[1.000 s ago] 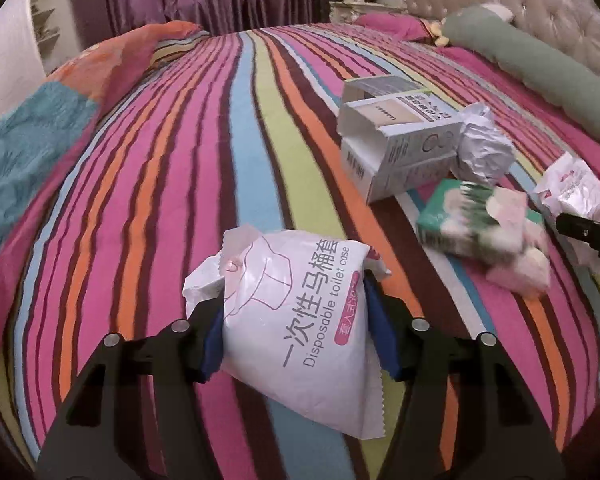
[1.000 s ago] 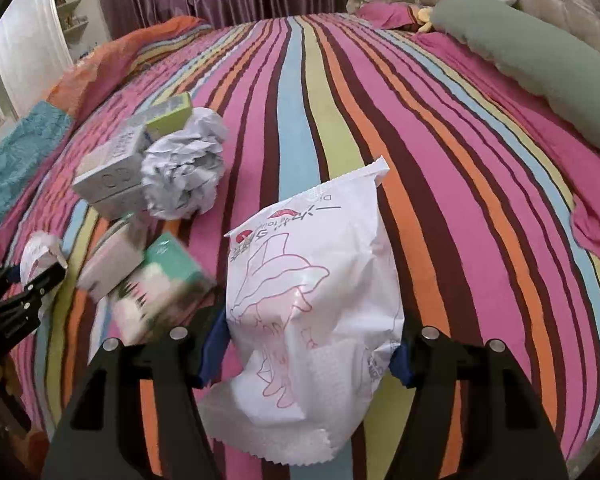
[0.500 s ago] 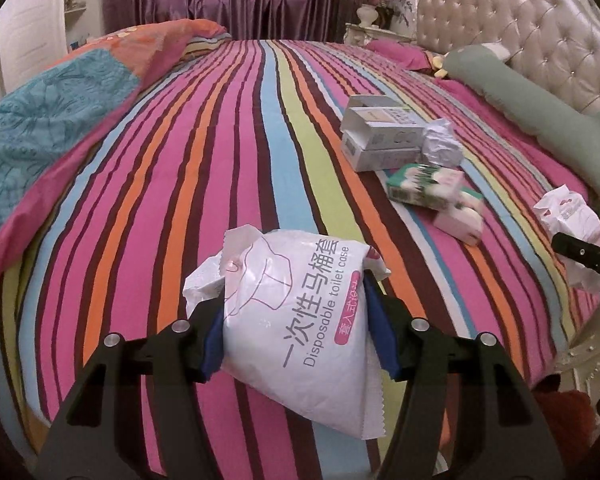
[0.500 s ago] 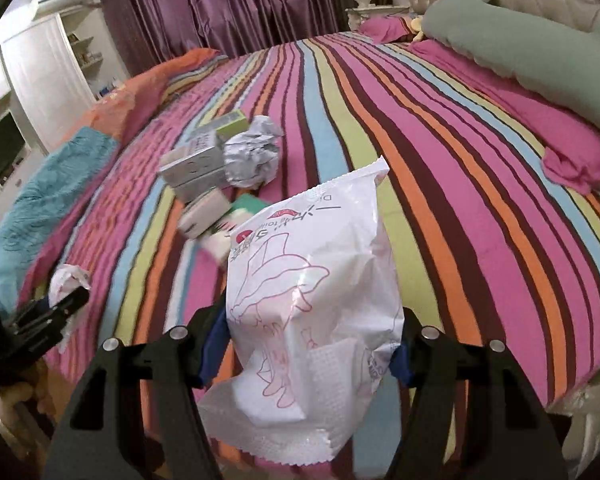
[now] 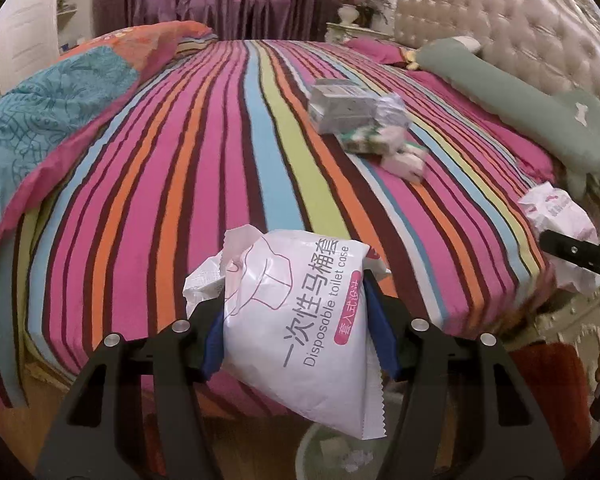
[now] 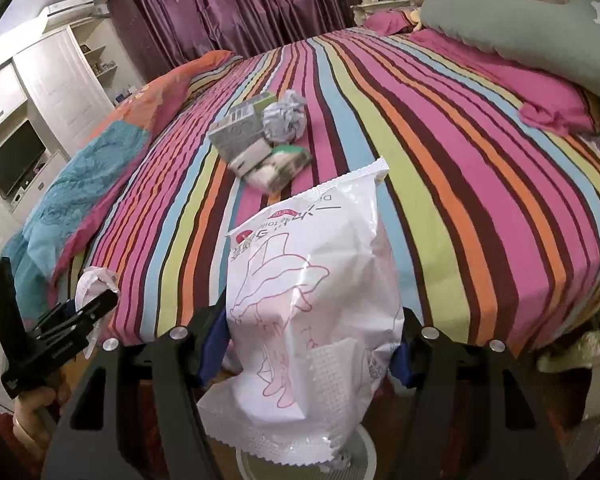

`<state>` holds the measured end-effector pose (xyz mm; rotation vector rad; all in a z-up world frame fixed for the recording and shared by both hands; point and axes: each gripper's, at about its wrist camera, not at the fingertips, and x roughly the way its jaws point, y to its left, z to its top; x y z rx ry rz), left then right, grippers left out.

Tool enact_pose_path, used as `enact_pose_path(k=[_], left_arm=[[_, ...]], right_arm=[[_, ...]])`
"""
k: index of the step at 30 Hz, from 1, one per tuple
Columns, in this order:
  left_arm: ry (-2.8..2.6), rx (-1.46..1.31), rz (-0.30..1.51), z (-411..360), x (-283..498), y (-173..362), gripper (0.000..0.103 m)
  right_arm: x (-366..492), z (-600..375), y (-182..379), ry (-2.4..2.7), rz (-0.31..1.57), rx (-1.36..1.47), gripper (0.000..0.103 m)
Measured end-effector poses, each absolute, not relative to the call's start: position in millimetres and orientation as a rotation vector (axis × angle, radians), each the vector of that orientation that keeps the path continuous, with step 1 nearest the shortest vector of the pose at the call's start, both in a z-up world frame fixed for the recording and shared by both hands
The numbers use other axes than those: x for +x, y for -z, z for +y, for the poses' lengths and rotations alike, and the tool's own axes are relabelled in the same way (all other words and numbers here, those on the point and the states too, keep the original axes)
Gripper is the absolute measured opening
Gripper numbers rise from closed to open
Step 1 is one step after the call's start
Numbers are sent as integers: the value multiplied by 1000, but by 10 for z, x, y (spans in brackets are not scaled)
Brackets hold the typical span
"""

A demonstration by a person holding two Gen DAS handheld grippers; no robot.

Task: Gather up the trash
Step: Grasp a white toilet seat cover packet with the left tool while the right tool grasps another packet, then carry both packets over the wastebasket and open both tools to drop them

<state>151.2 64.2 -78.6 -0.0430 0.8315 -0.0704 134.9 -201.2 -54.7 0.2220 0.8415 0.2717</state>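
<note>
Two white "Disposable toilet case" packets are held, one by each gripper. The left gripper (image 5: pixel 296 320) is seen with its jaws closed on the sides of the left packet (image 5: pixel 300 320), whose printed front faces the left wrist camera. The right gripper (image 6: pixel 308 344) is likewise clamped on the right packet (image 6: pixel 312 300), shown from its line-drawing side with the lettering upside down. Both packets are carried in the air past the foot edge of the striped bed (image 5: pixel 228 152), not resting on it.

Only the right wrist view shows the white wardrobe (image 6: pixel 60 76) and the dark screen (image 6: pixel 14 160) at the left, and the left gripper from outside, low at the left edge, with a little white plastic showing at its tip. Only the left wrist view shows the tufted headboard (image 5: pixel 520 28) and, at the right edge, one black finger of the right gripper with its packet behind it. A pale round rim (image 6: pixel 366 440), perhaps a bin, is glimpsed under each packet on the floor; what it is cannot be told.

On the bed a cluster of rubbish remains, well apart from both grippers. In it are counted one grey-white carton (image 6: pixel 238 136) with a green-ended box (image 6: pixel 262 101) touching it behind, one ball of crumpled paper (image 6: pixel 286 118) just beside it, and one or two green-and-white tissue packs (image 6: pixel 280 166), blurred by motion. One long green bolster (image 5: pixel 512 96) lies along the headboard, and one teal and orange quilt (image 5: pixel 48 96) is folded at the far side.
</note>
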Motion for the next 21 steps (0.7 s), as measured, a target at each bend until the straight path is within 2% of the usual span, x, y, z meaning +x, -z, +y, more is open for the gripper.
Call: enact_pose_path(k=[12,21], left_arm=[[188,-40,933,198,826,1226,58],[246,-36,1018,-56,603,1511,58]], right_arm=[[792,-1879,834,-272,903,171,61],[572,-1742,1154,-261,988,143,61]])
